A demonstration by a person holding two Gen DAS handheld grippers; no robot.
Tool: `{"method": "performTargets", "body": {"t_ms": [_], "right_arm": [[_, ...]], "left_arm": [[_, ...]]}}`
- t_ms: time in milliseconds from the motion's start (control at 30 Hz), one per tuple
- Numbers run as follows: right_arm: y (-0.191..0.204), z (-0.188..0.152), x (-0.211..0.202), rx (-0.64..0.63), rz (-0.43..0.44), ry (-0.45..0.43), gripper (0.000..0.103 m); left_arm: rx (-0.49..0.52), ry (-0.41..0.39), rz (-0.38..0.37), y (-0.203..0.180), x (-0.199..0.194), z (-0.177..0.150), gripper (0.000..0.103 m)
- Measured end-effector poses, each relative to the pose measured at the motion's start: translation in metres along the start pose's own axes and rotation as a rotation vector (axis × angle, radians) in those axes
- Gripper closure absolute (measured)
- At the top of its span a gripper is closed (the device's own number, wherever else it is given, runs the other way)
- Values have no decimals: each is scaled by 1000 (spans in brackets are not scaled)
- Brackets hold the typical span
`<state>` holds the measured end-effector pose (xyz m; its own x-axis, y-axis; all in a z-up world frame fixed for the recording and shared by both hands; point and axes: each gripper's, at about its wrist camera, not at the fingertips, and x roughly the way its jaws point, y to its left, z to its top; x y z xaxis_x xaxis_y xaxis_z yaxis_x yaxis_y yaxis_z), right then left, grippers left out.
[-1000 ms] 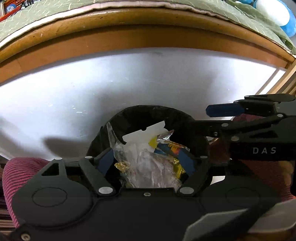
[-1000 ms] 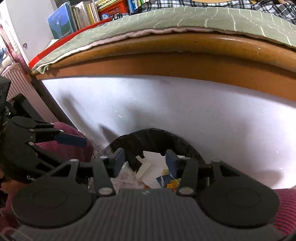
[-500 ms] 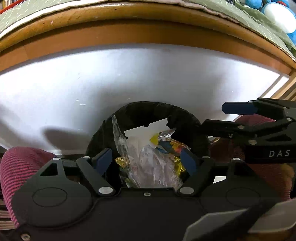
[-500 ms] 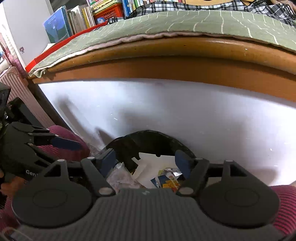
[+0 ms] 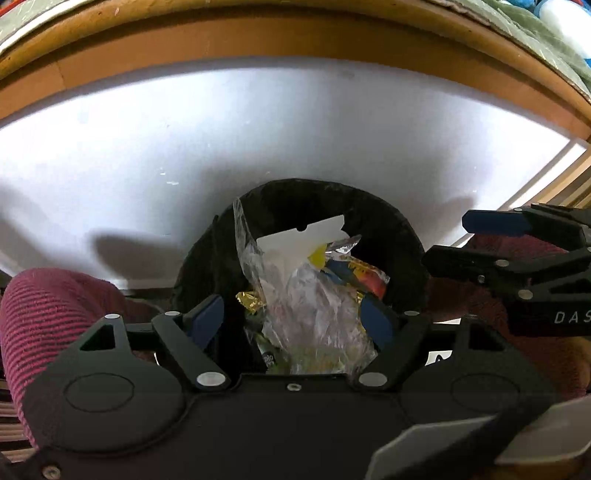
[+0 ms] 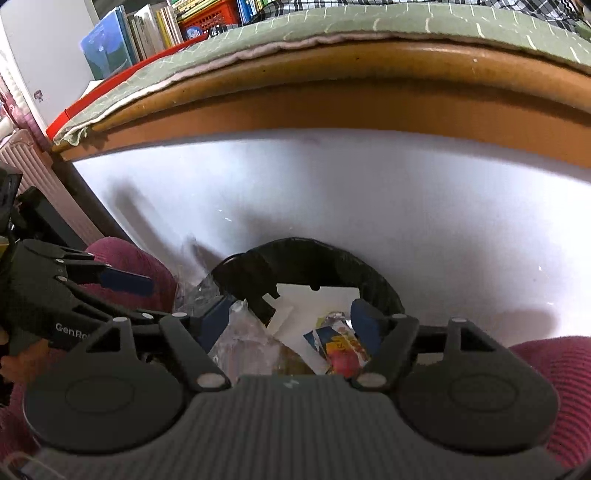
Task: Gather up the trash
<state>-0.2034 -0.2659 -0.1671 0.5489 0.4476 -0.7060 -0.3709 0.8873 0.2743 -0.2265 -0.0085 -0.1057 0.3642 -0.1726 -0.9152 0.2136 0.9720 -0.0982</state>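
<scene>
A bin with a black liner stands against a white panel, filled with trash. A crumpled clear plastic bag, a white card and colourful wrappers lie in it. My left gripper hovers over the bin, open, with the clear bag between its fingers but not pinched. My right gripper is open above the same bin, over the white card and a wrapper. A blue pad of the right gripper shows at the right of the left wrist view.
A wooden bed rail with a green quilt runs above the white panel. Books and a radiator are at the far left. A person's knees in maroon ribbed fabric flank the bin.
The right gripper's jaws have spread wider over the bin. The left gripper's jaws stand slightly wider around the clear bag. Neither hand has shifted much.
</scene>
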Motion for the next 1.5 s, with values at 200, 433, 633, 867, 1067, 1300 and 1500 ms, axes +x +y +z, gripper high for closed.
{"method": "performTargets", "body": {"t_ms": [200, 433, 633, 867, 1067, 1300, 1500], "right_arm": [[0, -8, 2, 8, -3, 15, 20], [1, -11, 3, 5, -4, 24, 20], [1, -10, 4, 6, -2, 24, 20], [3, -9, 4, 3, -2, 23, 20], [3, -9, 4, 4, -1, 24, 20], [3, -9, 4, 3, 0, 23, 20], [3, -9, 4, 2, -1, 23, 20]], "left_arm": [[12, 9, 36, -2, 3, -3, 23], [6, 29, 49, 1, 7, -5, 23], [5, 33, 58, 1, 9, -4, 23], [8, 33, 64, 0, 9, -5, 23], [9, 34, 63, 0, 10, -5, 23], [-6, 44, 57, 0, 11, -6, 23], [0, 44, 59, 1, 12, -6, 23]]}}
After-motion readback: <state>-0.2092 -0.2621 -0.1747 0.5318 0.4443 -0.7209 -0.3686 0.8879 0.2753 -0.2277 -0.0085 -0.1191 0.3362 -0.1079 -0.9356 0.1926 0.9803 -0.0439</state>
